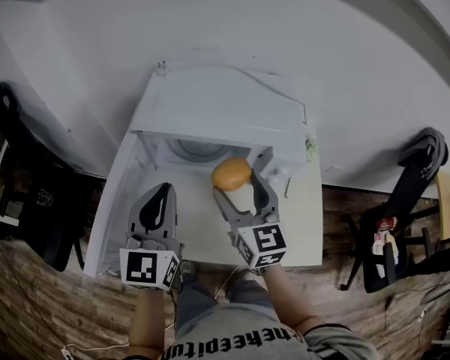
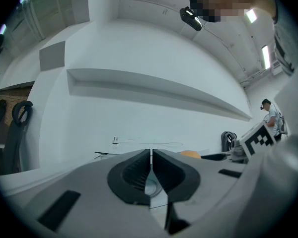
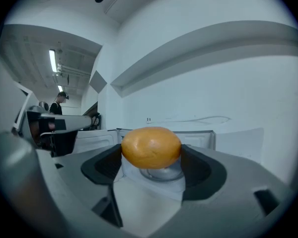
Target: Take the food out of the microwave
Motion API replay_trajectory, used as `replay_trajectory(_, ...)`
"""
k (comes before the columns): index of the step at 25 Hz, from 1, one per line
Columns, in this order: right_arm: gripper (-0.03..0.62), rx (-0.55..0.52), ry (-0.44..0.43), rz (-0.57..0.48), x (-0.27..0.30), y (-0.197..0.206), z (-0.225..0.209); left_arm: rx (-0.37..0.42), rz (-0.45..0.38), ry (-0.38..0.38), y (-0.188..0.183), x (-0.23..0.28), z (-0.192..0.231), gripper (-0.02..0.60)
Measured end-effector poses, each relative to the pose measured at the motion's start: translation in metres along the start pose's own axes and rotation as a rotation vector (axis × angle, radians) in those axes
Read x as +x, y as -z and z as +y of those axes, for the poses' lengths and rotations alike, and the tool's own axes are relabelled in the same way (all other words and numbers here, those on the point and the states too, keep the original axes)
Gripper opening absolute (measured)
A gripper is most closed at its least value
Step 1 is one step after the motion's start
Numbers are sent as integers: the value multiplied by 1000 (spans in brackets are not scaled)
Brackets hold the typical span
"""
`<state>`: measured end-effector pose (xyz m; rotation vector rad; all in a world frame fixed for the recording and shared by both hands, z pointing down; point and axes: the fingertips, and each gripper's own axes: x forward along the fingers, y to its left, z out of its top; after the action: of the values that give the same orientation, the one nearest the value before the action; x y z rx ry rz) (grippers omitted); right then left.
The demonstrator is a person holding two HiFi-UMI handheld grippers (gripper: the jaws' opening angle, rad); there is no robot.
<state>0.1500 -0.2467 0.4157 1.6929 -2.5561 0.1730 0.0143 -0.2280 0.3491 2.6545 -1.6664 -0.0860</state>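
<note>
Orange oval food (image 1: 232,174) clamped between jaws of right gripper (image 1: 237,183), held just in front of open white box microwave (image 1: 217,111), near and right of round glass turntable (image 1: 195,150) inside. Left gripper (image 1: 159,192) left of food, jaws pressed together, nothing between them.

The food (image 3: 151,147) is smooth and matt, the microwave (image 1: 217,107) smooth white (floor (image 1: 30,306): wood planks).
</note>
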Motion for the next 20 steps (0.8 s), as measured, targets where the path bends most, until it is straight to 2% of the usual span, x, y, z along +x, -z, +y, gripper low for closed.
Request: replay_trajectory(20,376,-18,128,-79,-44,-42,-27,23,-29,95,-13,4,-24,14)
